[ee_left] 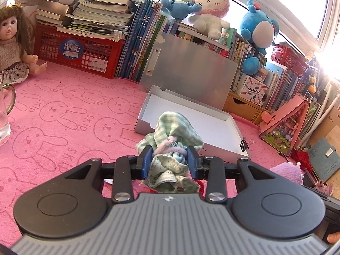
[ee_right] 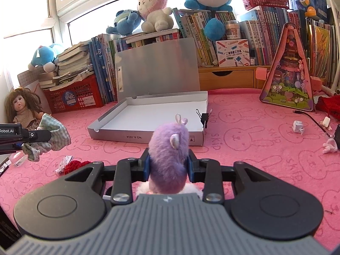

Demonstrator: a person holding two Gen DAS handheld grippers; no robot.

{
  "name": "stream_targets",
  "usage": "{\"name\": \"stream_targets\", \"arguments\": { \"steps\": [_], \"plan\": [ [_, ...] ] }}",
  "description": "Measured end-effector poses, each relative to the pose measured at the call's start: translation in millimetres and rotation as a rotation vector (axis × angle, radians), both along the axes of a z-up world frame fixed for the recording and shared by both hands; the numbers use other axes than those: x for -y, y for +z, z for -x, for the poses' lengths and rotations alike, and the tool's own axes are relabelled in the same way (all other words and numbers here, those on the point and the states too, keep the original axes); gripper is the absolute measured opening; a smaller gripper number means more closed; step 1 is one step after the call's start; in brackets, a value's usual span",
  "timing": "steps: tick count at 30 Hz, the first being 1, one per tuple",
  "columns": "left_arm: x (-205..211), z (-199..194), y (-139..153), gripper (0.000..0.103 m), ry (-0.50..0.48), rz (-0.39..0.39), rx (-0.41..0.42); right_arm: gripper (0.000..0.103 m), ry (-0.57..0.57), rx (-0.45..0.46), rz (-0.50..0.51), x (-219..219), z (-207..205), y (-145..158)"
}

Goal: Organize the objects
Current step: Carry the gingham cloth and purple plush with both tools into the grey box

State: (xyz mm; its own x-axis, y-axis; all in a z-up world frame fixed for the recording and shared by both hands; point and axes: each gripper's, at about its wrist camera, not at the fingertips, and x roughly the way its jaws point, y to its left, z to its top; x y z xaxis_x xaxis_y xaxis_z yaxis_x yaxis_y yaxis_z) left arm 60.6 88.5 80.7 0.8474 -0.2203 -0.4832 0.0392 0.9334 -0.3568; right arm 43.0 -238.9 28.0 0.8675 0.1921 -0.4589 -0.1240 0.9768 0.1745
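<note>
I am holding a bundled green-checked cloth doll (ee_left: pixel 170 148) clamped in my left gripper (ee_left: pixel 170 159), above the pink rabbit-print mat (ee_left: pixel 63 110). My right gripper (ee_right: pixel 169 165) is pinching a fluffy purple plush toy (ee_right: pixel 169 146). Both are hovering just short of the open shallow silver cardboard box (ee_right: pixel 119 137).

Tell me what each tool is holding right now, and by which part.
Left tool: a bunched green checked cloth, pinched around its gathered middle. Right tool: a purple plush toy, squeezed across its body.

Left gripper (ee_left: pixel 170 159) jaws clamped — right gripper (ee_right: pixel 169 163) likewise, both apparently tilted downward.
</note>
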Motion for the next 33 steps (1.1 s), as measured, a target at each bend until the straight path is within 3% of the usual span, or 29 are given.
{"name": "stream_targets", "arguments": {
  "steps": [10, 21, 28, 33],
  "plan": [
    [8, -25, 7, 0.041, 0.002, -0.048, 0.004, 0.037, -0.005, -0.007, -0.024, 3, -21, 4],
    [20, -89, 24, 0.041, 0.039, -0.122, 0.055, 0.037, -0.018, -0.031, -0.080, 26, -73, 15],
    [31, -145, 6, 0.041, 0.016, -0.117, 0.001, 0.037, -0.021, -0.070, -0.104, 27, -120, 17],
    [43, -179, -14, 0.041, 0.004, -0.158, -0.067, 0.037, -0.003, -0.146, -0.137, 16, -156, 4]
  ]
}}
